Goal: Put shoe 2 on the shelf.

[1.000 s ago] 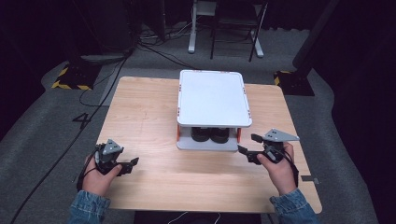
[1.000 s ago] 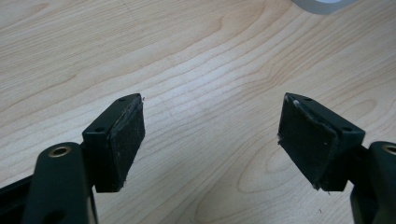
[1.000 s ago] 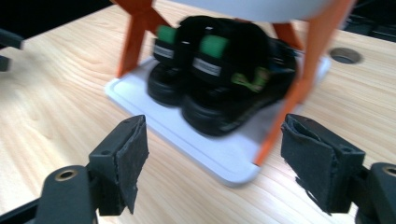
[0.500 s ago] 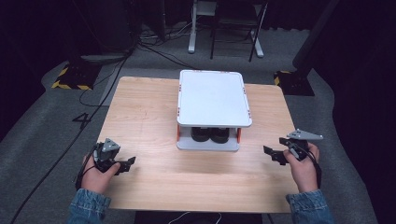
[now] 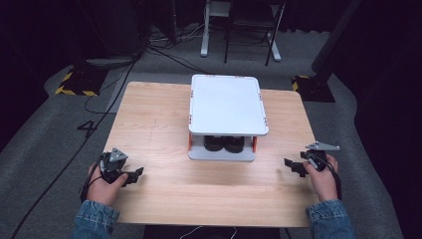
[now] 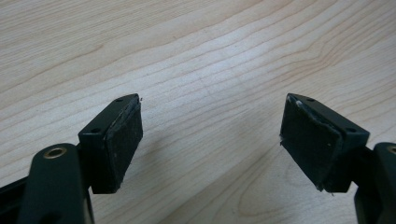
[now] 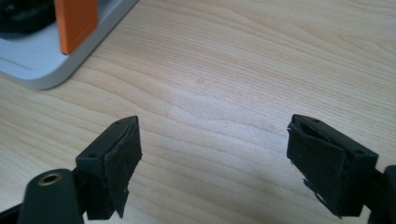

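Lower left of high view: left gripper (image 5: 133, 175) near table (image 5: 149, 114) front edge, jaws wide, nothing between. Lower right: right gripper (image 5: 293, 166), jaws just opening, empty, by the right edge. Bare wood between them. Centre, farther: white rack (image 5: 226, 104), dark items (image 5: 225, 143) beneath.

**Colours and patterns of the tabletop scene**

Table (image 5: 149, 124): pale wood with fine brown grain lines running along its length. Two-tier shelf (image 5: 226, 104): white top panel and light grey base, joined by orange corner posts (image 7: 77, 23). Two round objects (image 5: 224, 143) on the lower tier: black. Left gripper (image 5: 133, 175) and right gripper (image 5: 293, 167): black jaws with matt black pads; each carries a grey plate on top. Sleeves (image 5: 94, 219): blue denim. Floor (image 5: 45, 149): grey carpet, with yellow-and-black hazard stripes (image 5: 74, 89) at the left.
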Demonstrator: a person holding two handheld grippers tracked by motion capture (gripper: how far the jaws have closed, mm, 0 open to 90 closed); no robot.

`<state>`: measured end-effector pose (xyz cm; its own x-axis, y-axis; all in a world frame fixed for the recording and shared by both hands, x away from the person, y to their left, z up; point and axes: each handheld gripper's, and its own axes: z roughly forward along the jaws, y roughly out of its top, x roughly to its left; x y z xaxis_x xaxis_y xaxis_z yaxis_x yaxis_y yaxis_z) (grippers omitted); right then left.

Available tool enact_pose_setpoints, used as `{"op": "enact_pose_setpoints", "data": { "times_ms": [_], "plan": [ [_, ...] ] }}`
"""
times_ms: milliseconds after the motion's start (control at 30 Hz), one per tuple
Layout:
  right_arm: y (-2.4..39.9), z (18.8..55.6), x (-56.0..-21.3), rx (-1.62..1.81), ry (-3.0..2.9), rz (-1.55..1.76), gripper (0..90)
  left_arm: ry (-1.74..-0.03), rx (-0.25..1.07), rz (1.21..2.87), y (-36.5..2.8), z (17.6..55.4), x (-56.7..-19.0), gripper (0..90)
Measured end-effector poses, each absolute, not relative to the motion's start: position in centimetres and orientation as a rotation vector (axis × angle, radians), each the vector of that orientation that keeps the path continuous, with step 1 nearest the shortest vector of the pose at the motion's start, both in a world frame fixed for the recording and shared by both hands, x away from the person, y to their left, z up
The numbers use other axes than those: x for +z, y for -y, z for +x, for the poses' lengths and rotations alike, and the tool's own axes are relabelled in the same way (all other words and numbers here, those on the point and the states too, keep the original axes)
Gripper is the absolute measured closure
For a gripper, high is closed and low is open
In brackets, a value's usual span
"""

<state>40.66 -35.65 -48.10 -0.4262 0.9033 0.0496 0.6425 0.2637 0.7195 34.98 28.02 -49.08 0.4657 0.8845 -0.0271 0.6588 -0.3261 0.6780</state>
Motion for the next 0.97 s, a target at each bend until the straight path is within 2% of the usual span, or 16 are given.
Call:
{"op": "enact_pose_setpoints", "data": {
  "times_ms": [267, 567, 967],
  "plan": [
    [35.2, 41.6, -50.0, 1.024, -2.159, 1.332, 20.0, -1.258, 0.493, 2.089, -27.9, 35.2, -49.5, 19.3],
    [34.0, 42.1, -50.4, 0.964, -2.173, 1.281, 19.1, -1.248, 0.545, 2.094, -27.9, 35.3, -49.7, 18.7],
    [33.7, 42.2, -50.4, 0.944, -2.175, 1.319, 13.9, -1.247, 0.543, 2.084, -27.8, 35.2, -49.6, 18.3]
  ]
}}
